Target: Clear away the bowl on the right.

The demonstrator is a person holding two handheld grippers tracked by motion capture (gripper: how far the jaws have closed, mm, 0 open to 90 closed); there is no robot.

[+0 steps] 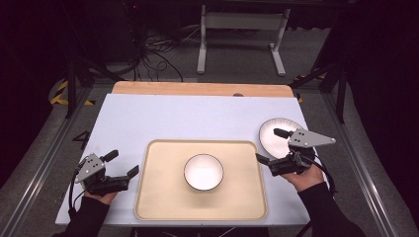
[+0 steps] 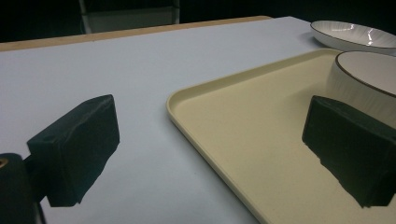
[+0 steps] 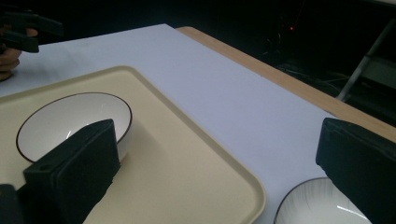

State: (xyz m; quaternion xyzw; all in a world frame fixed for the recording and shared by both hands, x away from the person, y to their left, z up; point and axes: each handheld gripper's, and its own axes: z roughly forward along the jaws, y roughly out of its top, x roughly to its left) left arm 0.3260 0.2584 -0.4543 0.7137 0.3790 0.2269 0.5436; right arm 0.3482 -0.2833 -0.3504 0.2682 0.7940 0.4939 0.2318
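right gripper [image 1: 269, 147] open beside plate [image 1: 272, 132], bowl [image 1: 203, 172] on tray [image 1: 163, 197]

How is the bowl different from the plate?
The bowl is deep with tall sides; the plate is flat and shallow. The bowl sits in the middle of the tray; the plate lies on the table, off the tray's far right corner. The right gripper hovers over the plate; nothing is over the bowl. Both are white, round and empty.
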